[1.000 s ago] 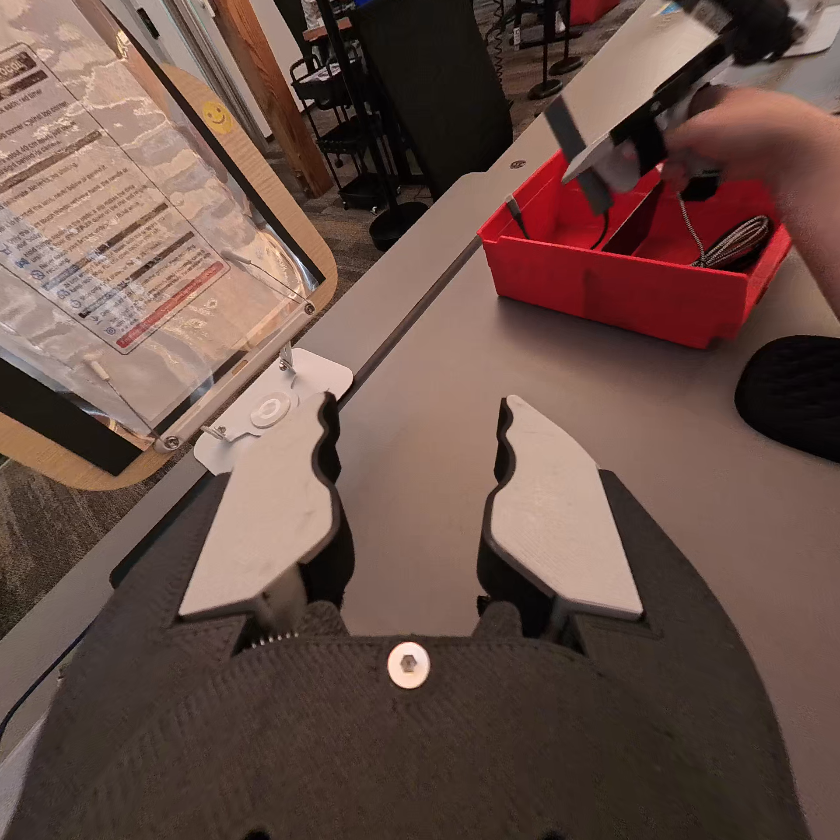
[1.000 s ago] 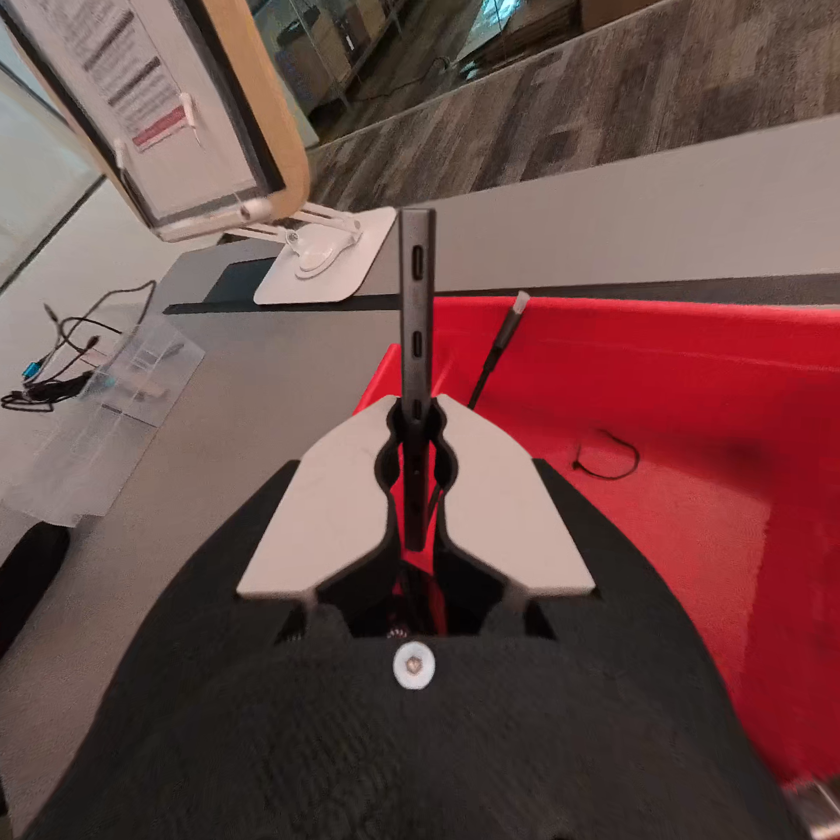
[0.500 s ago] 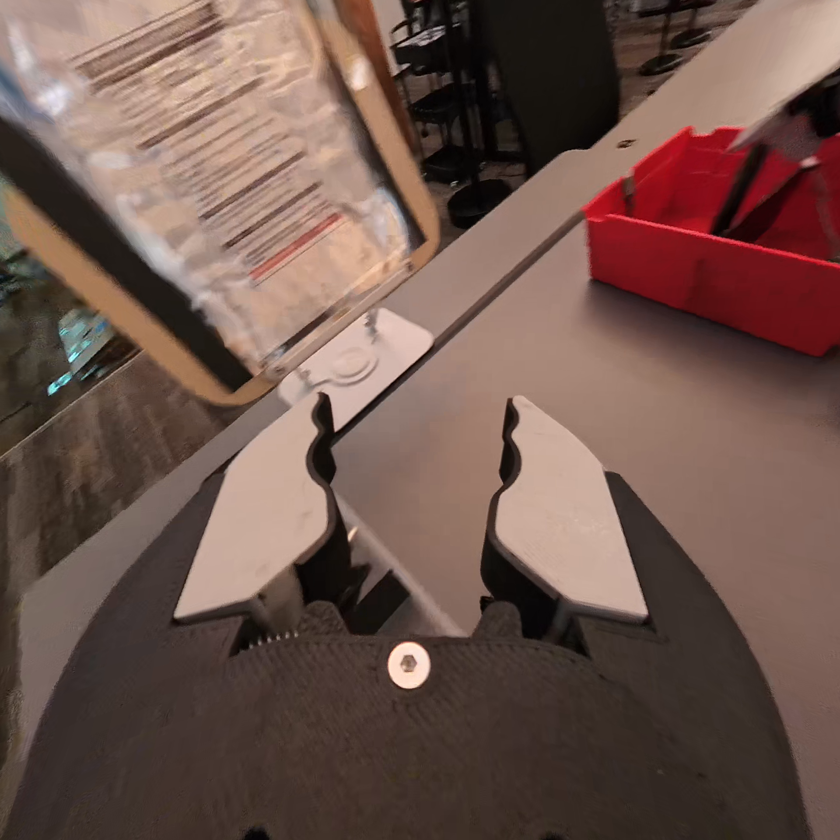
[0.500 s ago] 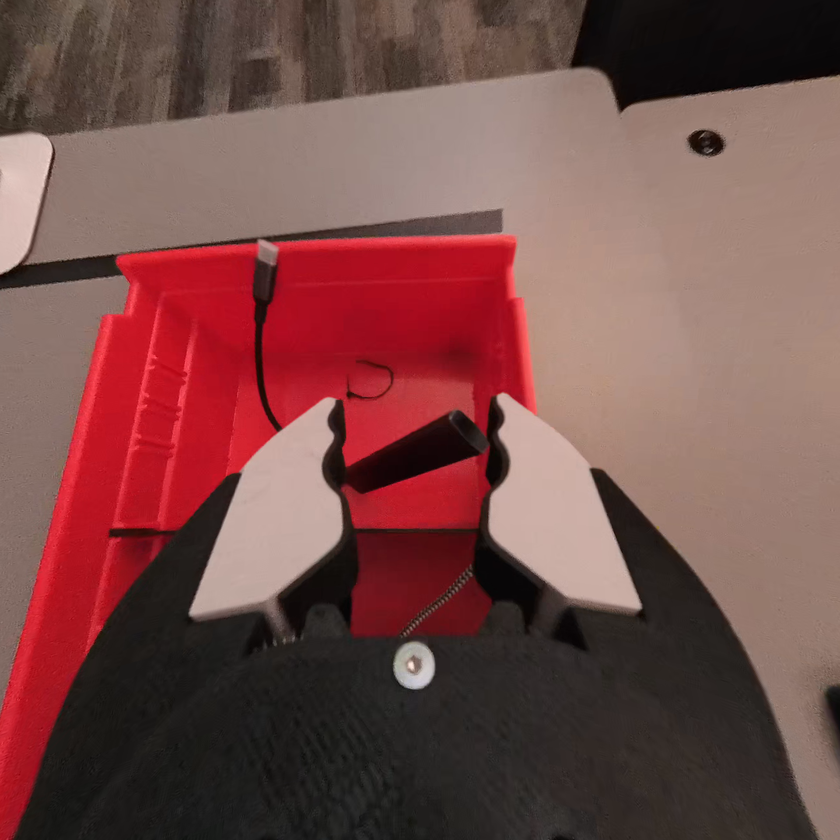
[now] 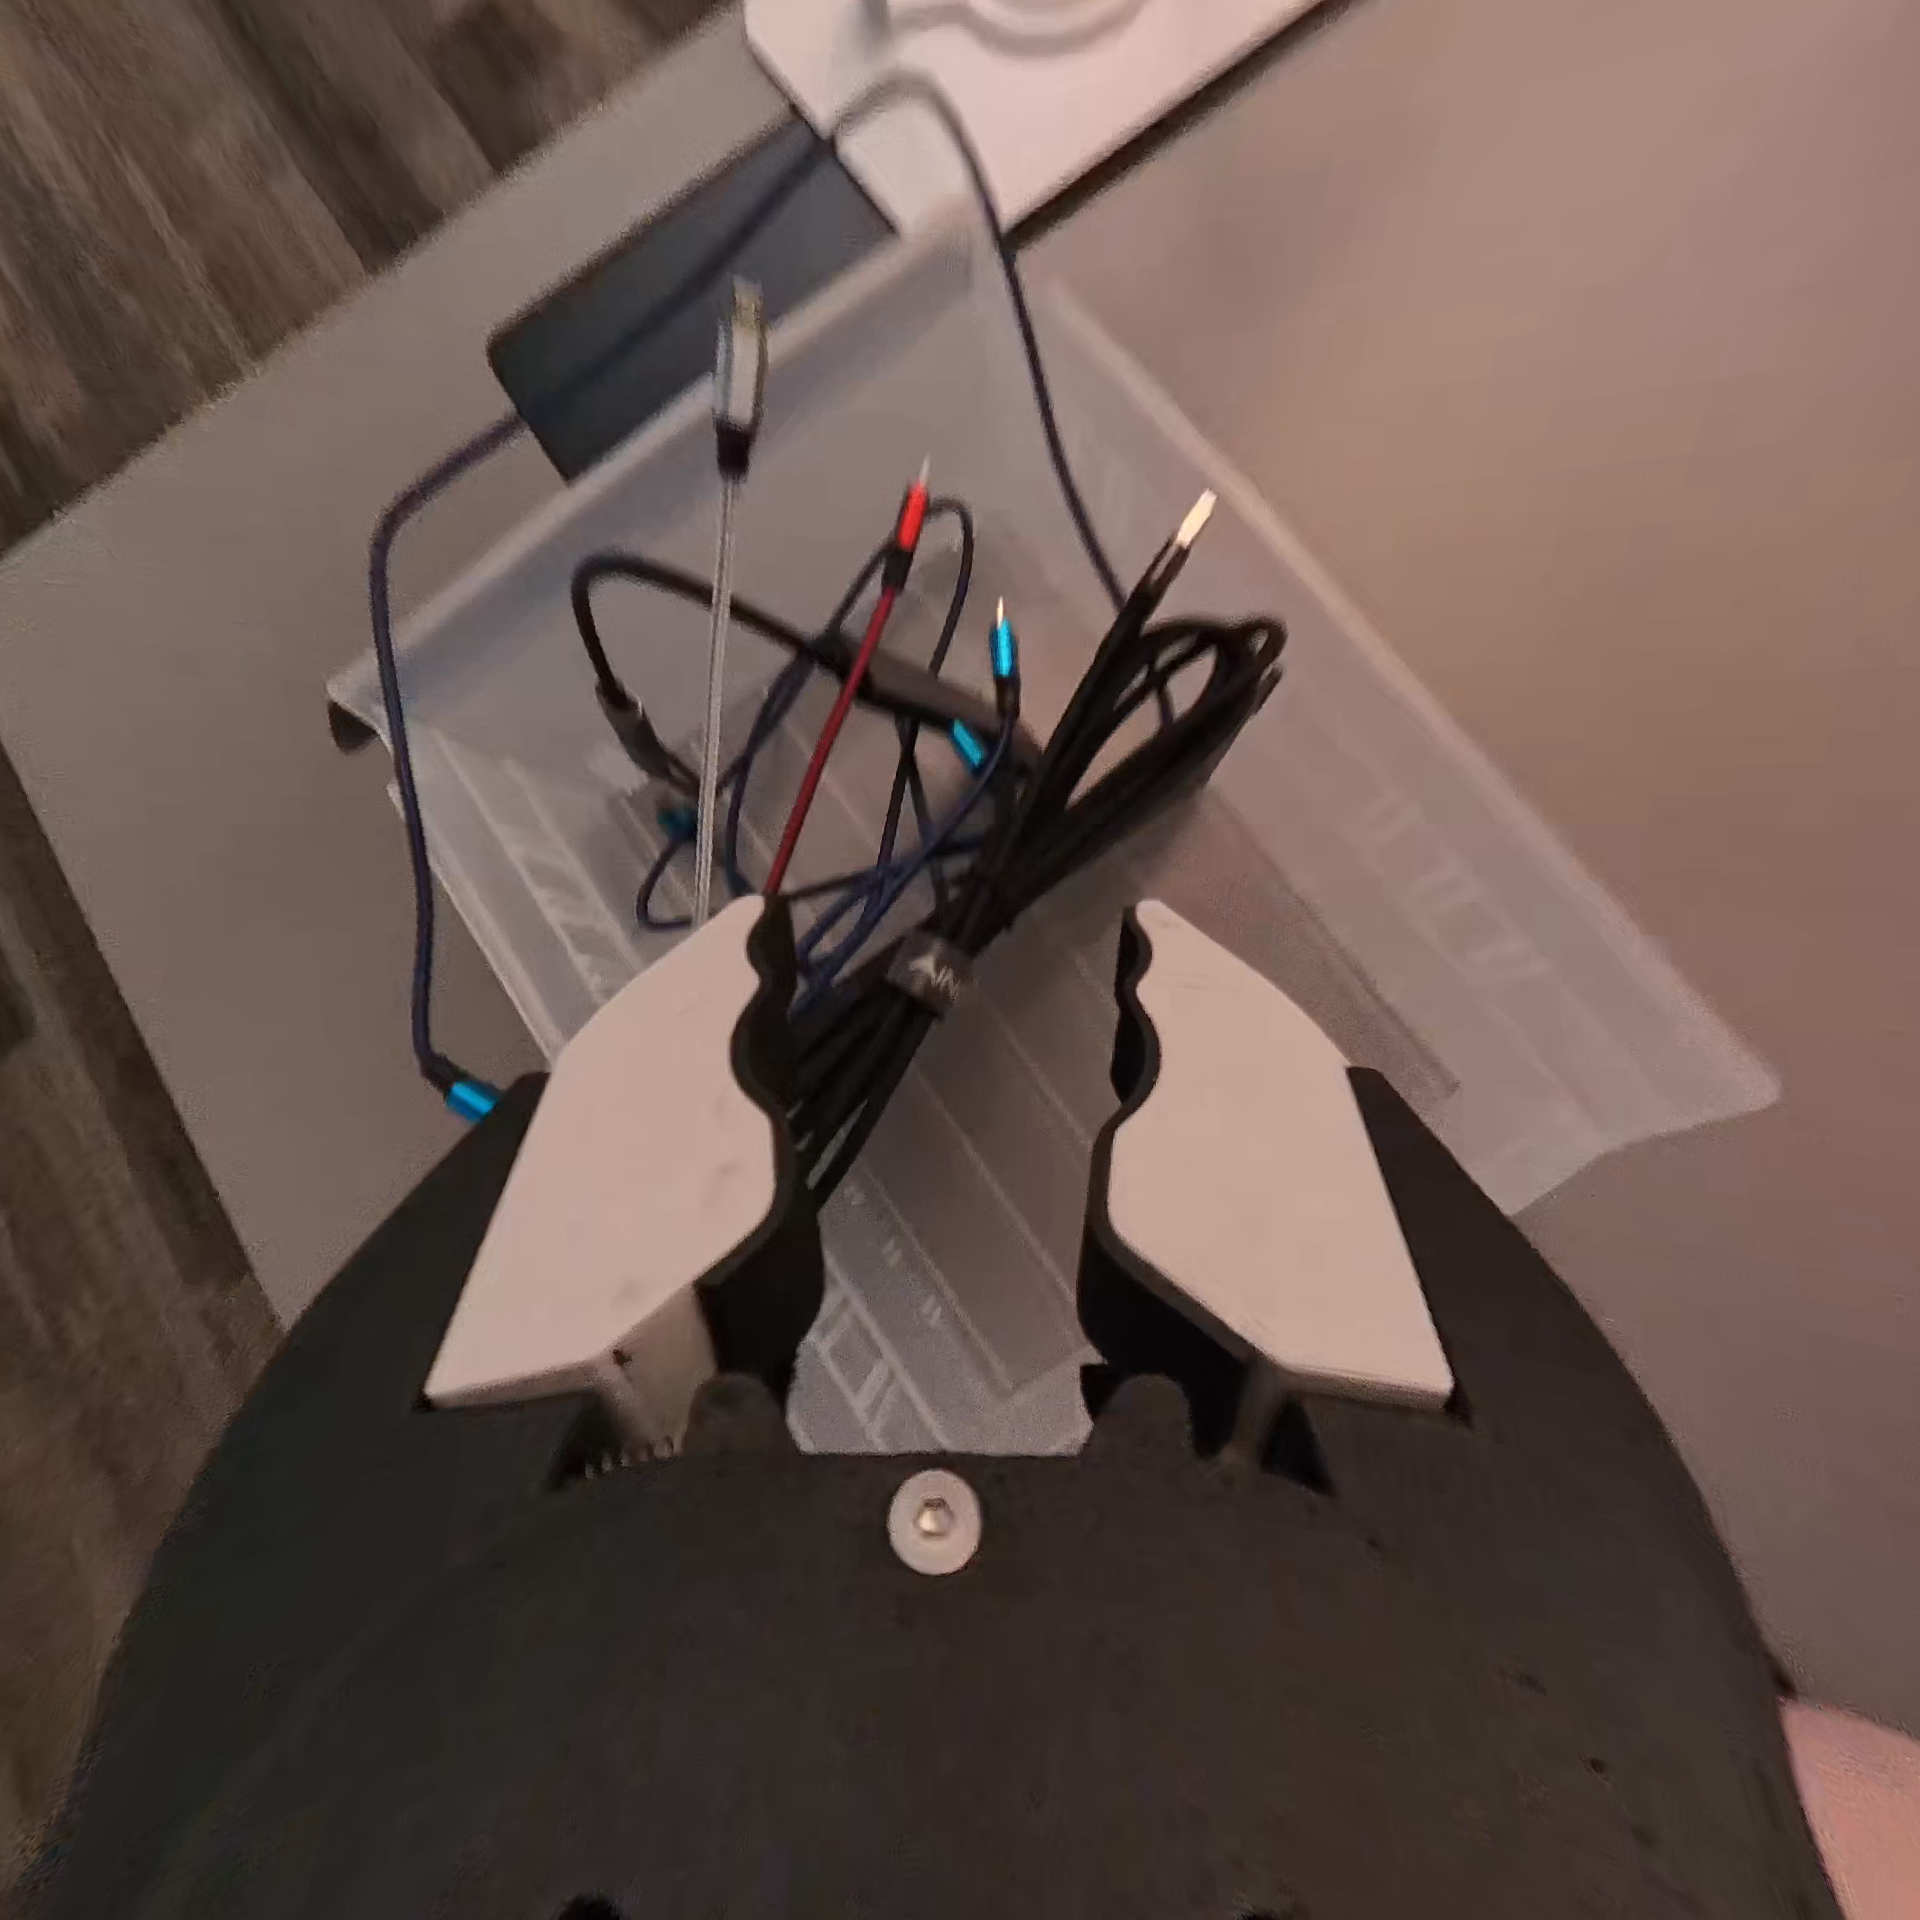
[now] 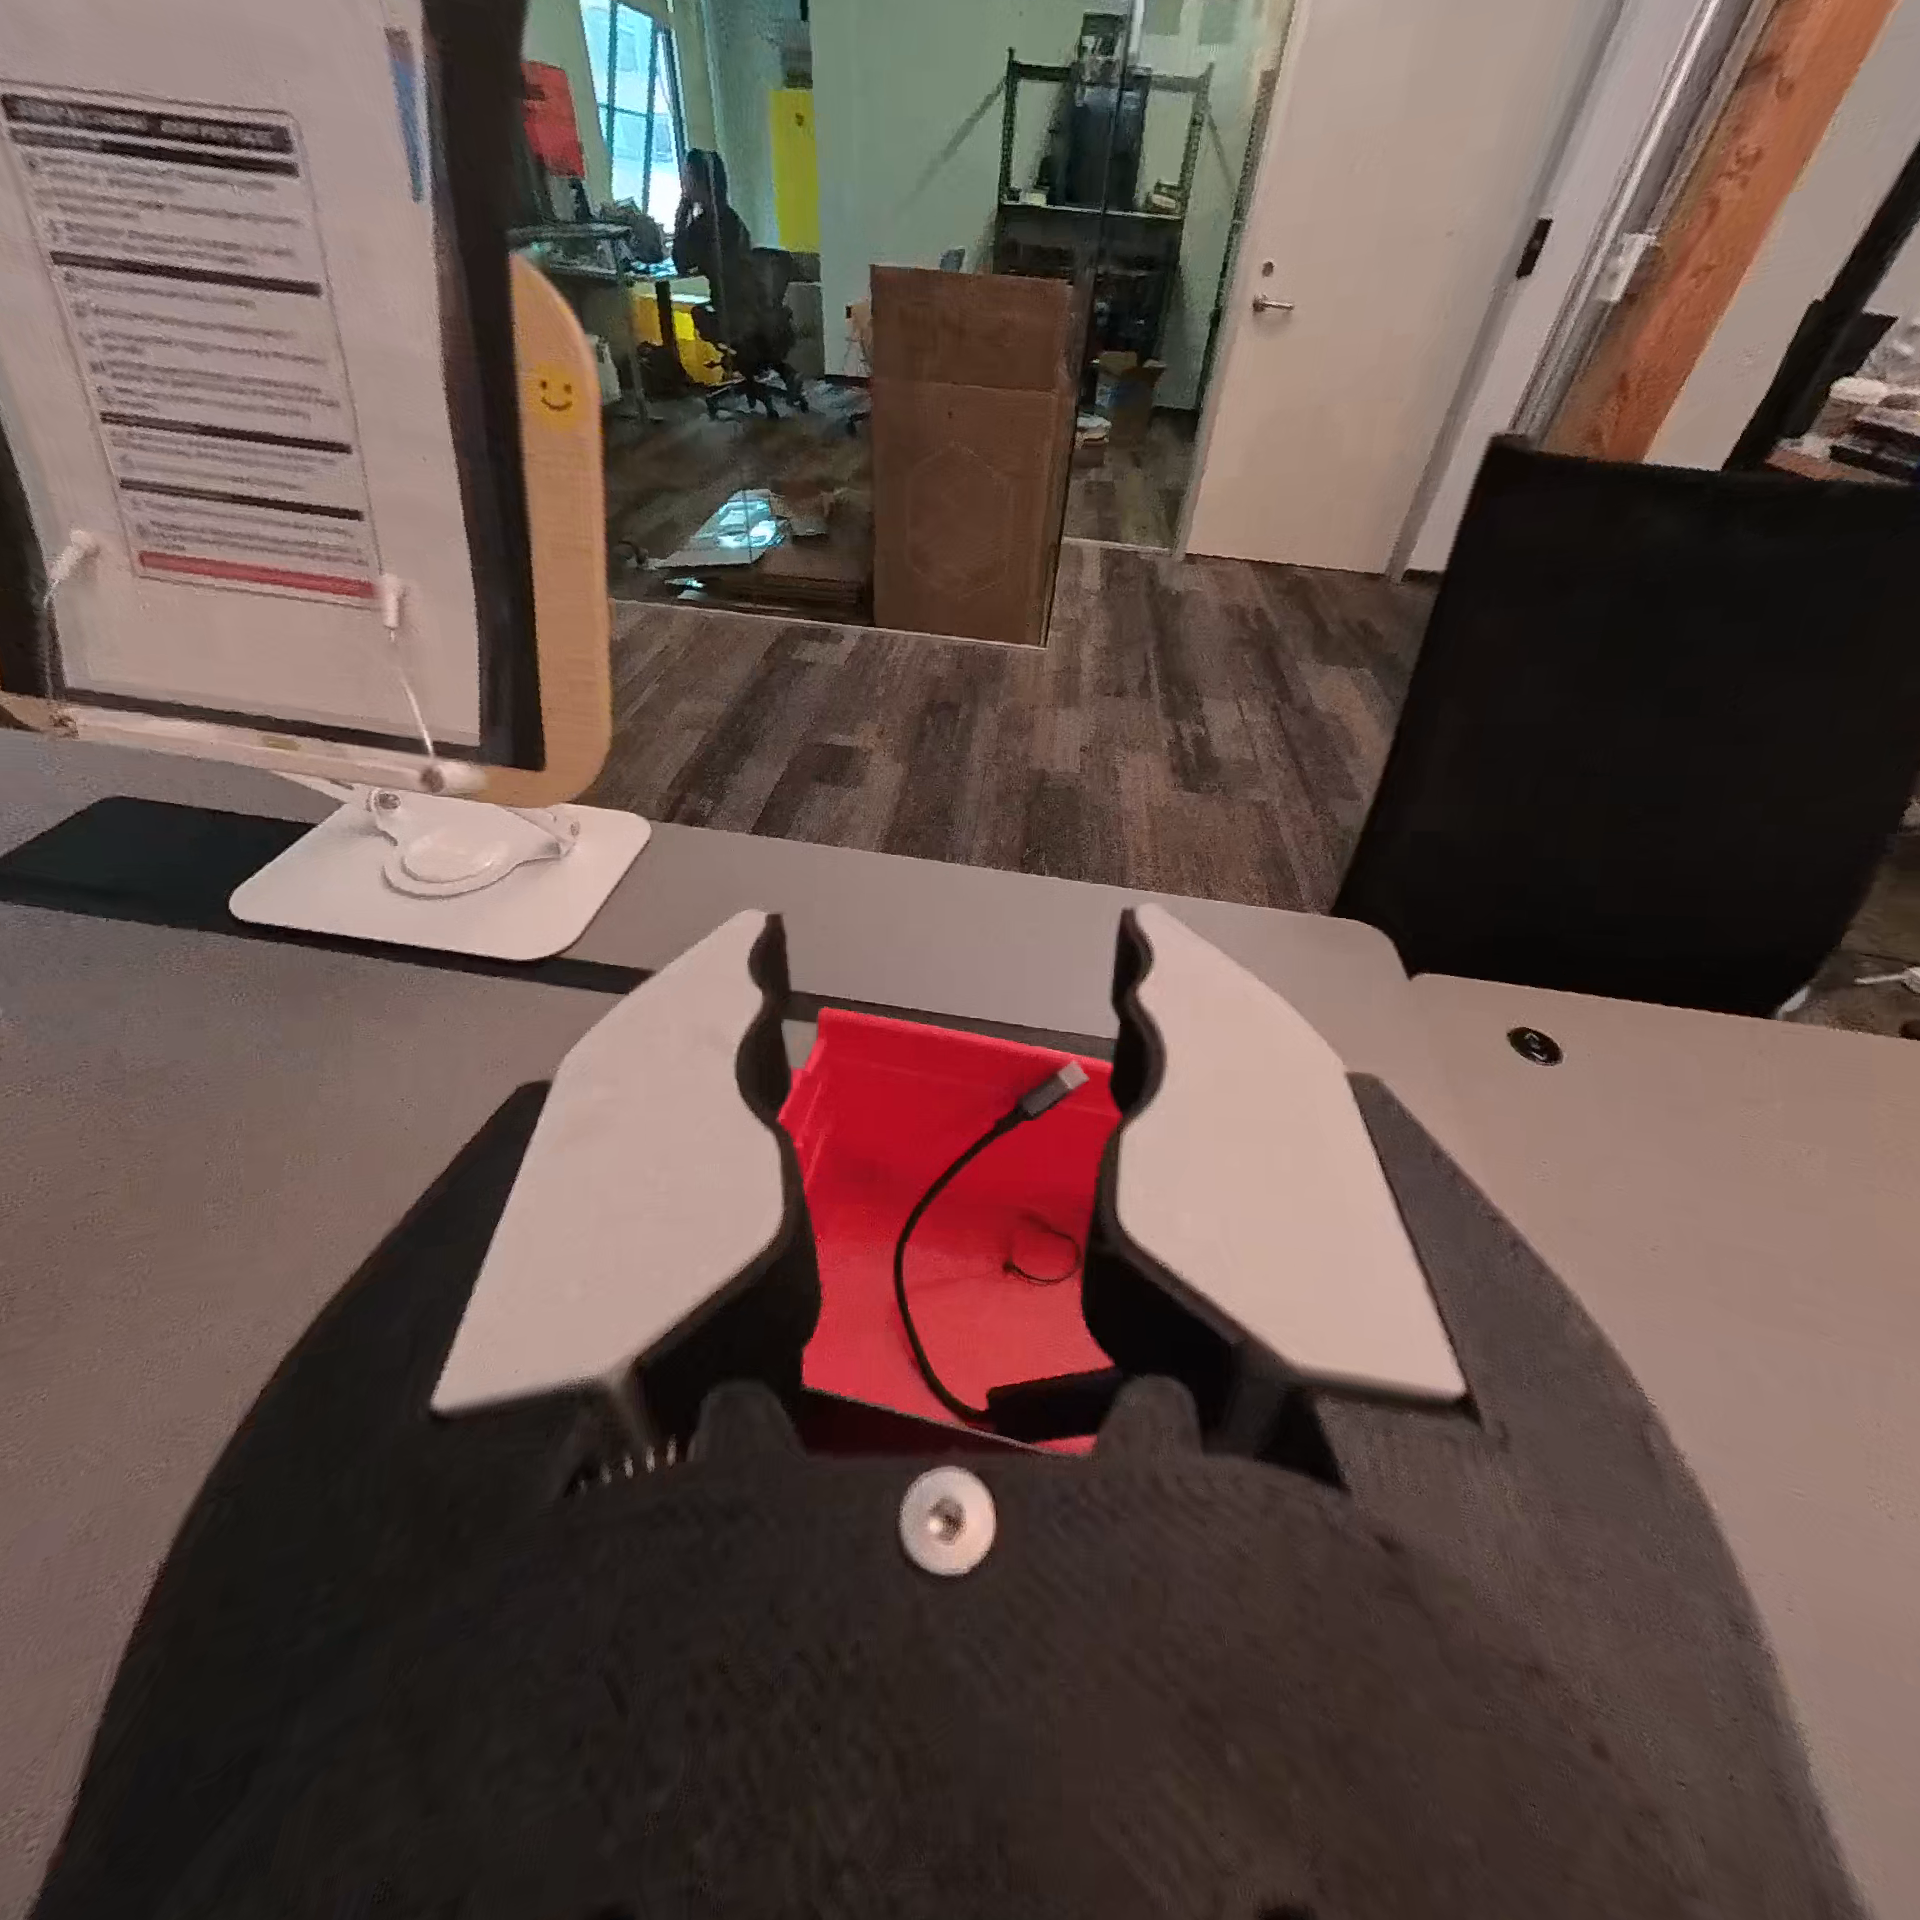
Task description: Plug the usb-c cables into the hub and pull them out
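My left gripper [image 5: 940,925] is open and hovers over a clear plastic tray [image 5: 1351,935] that holds several loose cables. A strapped black cable bundle [image 5: 1091,748] runs up between the fingers, close to the left one; I cannot tell if it touches. A red cable [image 5: 842,717], a silver braided cable [image 5: 717,675] and blue-tipped cables [image 5: 1001,665] lie beyond. My right gripper [image 6: 948,920] is open and empty above a red bin [image 6: 862,1049]. The dark hub [image 6: 1049,1397] lies in the bin, its short black lead [image 6: 914,1247] curling to a grey plug [image 6: 1055,1089].
A white stand base [image 6: 436,883] carries a sign board [image 6: 239,395] at the table's far edge, next to a dark mat [image 5: 665,312]. A dark blue cable [image 5: 405,727] trails outside the tray. A black chair [image 6: 1642,727] stands behind the table at the right. Tip to tip, the grippers are about 65 cm apart. The right tips stand about 20 cm off the grey plug [image 6: 1055,1089]. My right tips are roughly 25 cm from the dark hub [image 6: 1049,1397].
My right gripper opened and dropped the hub into the red bin, then drew back from it. My left gripper swung left from bare table to over the clear tray of cables, still open.
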Action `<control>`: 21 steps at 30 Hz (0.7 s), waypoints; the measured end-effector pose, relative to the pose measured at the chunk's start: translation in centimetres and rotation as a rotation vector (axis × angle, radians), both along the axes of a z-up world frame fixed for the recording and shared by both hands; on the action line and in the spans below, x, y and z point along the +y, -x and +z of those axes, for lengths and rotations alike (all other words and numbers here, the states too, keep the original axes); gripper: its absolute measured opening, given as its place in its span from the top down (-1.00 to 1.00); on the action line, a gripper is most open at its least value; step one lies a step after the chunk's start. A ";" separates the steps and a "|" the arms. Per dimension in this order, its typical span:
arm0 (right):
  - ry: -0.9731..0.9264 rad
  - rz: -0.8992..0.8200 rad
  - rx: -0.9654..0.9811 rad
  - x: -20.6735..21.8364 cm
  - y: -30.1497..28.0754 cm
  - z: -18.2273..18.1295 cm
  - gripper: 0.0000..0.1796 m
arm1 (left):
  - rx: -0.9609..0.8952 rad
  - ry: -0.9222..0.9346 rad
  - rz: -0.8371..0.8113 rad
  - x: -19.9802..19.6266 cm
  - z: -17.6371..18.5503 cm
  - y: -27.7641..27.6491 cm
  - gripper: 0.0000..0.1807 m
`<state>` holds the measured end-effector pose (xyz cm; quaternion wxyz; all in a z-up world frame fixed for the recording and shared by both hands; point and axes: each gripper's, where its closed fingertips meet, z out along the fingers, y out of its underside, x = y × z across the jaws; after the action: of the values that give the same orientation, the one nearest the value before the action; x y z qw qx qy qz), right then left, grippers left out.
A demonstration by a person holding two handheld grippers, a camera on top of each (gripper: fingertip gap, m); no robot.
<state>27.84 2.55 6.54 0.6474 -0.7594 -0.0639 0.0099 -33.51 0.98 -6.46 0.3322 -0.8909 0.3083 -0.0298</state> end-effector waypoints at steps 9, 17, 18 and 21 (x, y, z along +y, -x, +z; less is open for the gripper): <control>0.111 0.077 -0.127 1.8 3.9 -2.7 0.32 | 0.262 0.118 -0.071 1.0 -5.4 0.7 0.21; 0.146 0.128 -0.165 2.4 5.8 -3.7 0.33 | 0.264 0.124 -0.095 1.0 -4.7 0.5 0.80; 0.150 0.135 -0.171 2.5 6.1 -3.8 0.32 | 0.231 0.132 -0.094 0.9 -4.2 0.1 0.81; 0.151 0.165 -0.179 2.6 7.3 -4.0 0.33 | 0.158 0.064 -0.077 1.0 -1.7 -0.6 0.82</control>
<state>20.49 5.19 2.57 0.5772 -0.7959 -0.1827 0.0001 -32.88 2.00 -8.16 0.2770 -0.8881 0.3663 0.0181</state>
